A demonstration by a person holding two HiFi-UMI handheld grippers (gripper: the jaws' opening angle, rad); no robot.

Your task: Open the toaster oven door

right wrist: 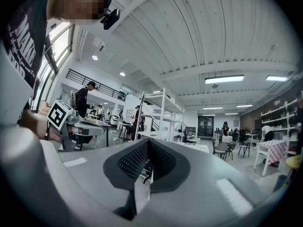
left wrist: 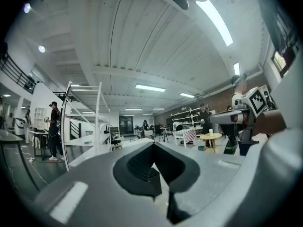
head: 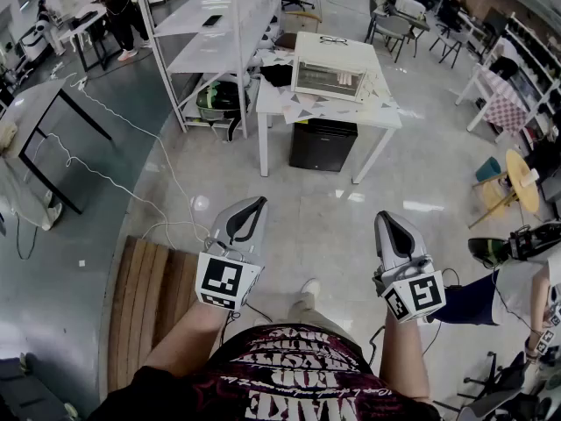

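The white toaster oven stands on a white table well ahead of me across the floor, with its glass door facing me and closed. I hold both grippers low, close to my body and far from the oven. The left gripper has its jaws pressed together with nothing between them, and its own view shows the same closed tips. Equally empty, the right gripper is shut, its pads meeting in its own view. I cannot pick out the oven in either gripper view.
A black cabinet sits under the table. A white shelf rack stands left of it. A wooden platform lies by my left side, with cables on the floor. A yellow round table and chairs are at the right.
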